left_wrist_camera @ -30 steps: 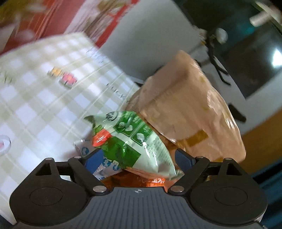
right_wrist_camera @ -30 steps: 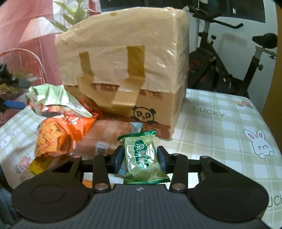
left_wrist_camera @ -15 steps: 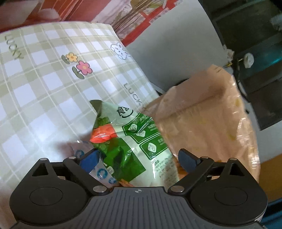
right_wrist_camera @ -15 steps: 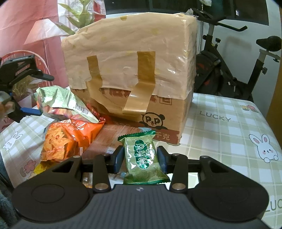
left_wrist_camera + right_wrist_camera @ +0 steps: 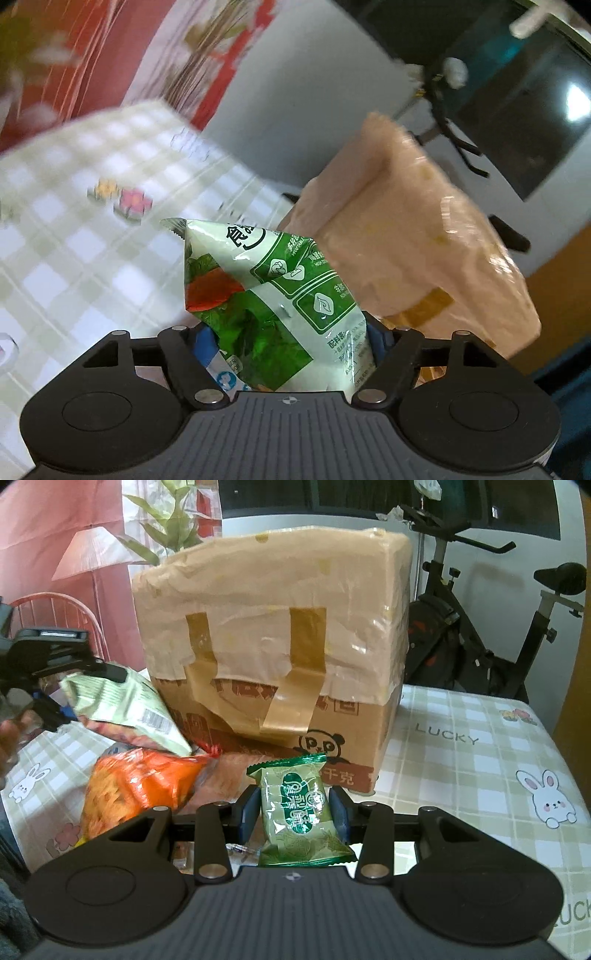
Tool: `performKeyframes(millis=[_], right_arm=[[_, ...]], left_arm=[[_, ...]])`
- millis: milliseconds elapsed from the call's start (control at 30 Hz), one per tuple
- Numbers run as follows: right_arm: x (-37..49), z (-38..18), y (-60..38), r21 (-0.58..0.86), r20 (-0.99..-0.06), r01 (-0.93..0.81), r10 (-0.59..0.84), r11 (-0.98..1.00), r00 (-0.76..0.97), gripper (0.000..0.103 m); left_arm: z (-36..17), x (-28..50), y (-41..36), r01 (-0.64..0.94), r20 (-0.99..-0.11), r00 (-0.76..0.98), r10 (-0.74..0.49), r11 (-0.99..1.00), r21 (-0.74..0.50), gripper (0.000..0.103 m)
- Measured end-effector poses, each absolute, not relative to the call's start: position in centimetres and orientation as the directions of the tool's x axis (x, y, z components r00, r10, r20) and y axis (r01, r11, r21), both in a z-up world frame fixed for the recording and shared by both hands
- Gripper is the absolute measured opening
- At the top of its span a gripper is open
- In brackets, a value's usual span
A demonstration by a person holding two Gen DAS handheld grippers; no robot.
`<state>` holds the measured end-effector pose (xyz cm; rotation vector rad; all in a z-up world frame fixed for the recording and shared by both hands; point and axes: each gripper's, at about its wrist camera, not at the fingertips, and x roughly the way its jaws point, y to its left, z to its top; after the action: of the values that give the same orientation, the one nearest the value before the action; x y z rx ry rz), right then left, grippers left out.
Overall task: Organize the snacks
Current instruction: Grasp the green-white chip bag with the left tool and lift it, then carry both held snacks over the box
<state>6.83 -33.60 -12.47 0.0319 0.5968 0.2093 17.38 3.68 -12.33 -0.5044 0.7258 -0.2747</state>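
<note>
Right wrist view, near to far: at bottom centre, a small green snack packet [image 5: 301, 812] is being pinched upright between the blue pads of the right gripper [image 5: 295, 814], jaws set narrow, pads touching both sides of the wrapper. Just behind, lower left, an orange chip bag [image 5: 136, 790] is lying on the checked tablecloth [image 5: 480, 775]. Above it, at mid left, a pale green bag [image 5: 125, 709] is being gripped by the left gripper [image 5: 68, 690], w/ a hand partly seen at the left edge. Centre frame is being filled by a big taped cardboard box [image 5: 280, 646] standing on the table; an exercise bike [image 5: 498, 646] is showing at upper right, beyond the table.

Left wrist view: the left gripper's [image 5: 286, 343] jaws are closing on the green and white bag [image 5: 273, 295], which is being held between them at bottom centre, raised off the cloth. The box [image 5: 413, 240] is sitting behind at right; the tablecloth [image 5: 74, 240] is blurred at left.
</note>
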Motion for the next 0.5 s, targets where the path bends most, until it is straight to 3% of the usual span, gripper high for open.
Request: performKeyframes(millis=[500], right_arm=[[6.6, -8.7, -31.3, 0.071, -0.467, -0.262, 0.264, 0.963, 0.844, 0.043]], left_arm=[[-7.0, 12.4, 4.1, 0.285, -0.461, 0.813, -0.356, 0.933, -0.218, 0.077]])
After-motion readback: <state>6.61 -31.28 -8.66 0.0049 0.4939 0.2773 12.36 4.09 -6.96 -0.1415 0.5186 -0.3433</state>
